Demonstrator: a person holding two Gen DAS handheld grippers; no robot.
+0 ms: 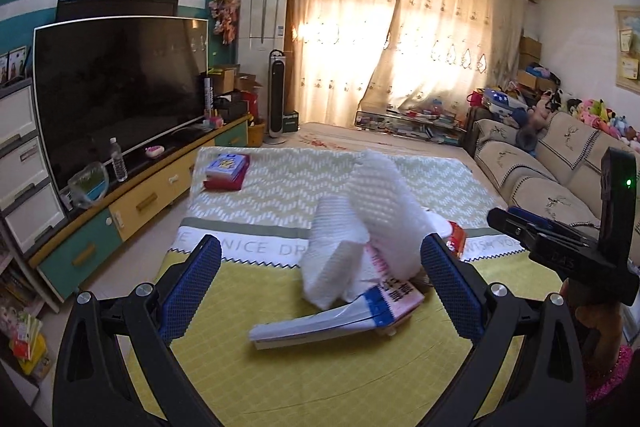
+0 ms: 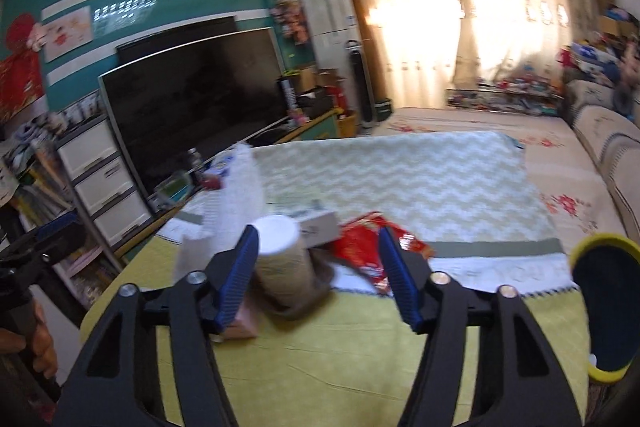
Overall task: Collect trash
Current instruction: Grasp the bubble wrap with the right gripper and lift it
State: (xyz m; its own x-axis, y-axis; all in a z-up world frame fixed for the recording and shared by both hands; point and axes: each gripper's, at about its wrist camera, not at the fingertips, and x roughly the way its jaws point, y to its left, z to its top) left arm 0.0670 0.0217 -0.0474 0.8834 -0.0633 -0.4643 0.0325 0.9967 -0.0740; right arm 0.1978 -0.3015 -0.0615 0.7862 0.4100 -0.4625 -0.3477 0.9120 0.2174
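Observation:
Trash lies on a yellow-green cloth (image 1: 280,379) over a wide surface. In the left wrist view my left gripper (image 1: 320,241) is open. Between and beyond its fingers are a white bubble-wrap sheet (image 1: 360,219) and a bent booklet (image 1: 340,319). A red packet (image 1: 458,241) peeks out by the right finger. In the right wrist view my right gripper (image 2: 318,233) is open around a paper cup (image 2: 280,259) lying on its side. The cup is against the left pad and apart from the right one. A red wrapper (image 2: 360,247) and a small box (image 2: 320,223) lie just beyond.
A yellow-rimmed dark bin (image 2: 600,307) stands at the right edge. A large TV (image 1: 116,87) on a low cabinet runs along the left, with a water bottle (image 1: 119,159) on it. A sofa (image 1: 540,179) lines the right. A red and blue box (image 1: 226,171) sits on the cloth's far left.

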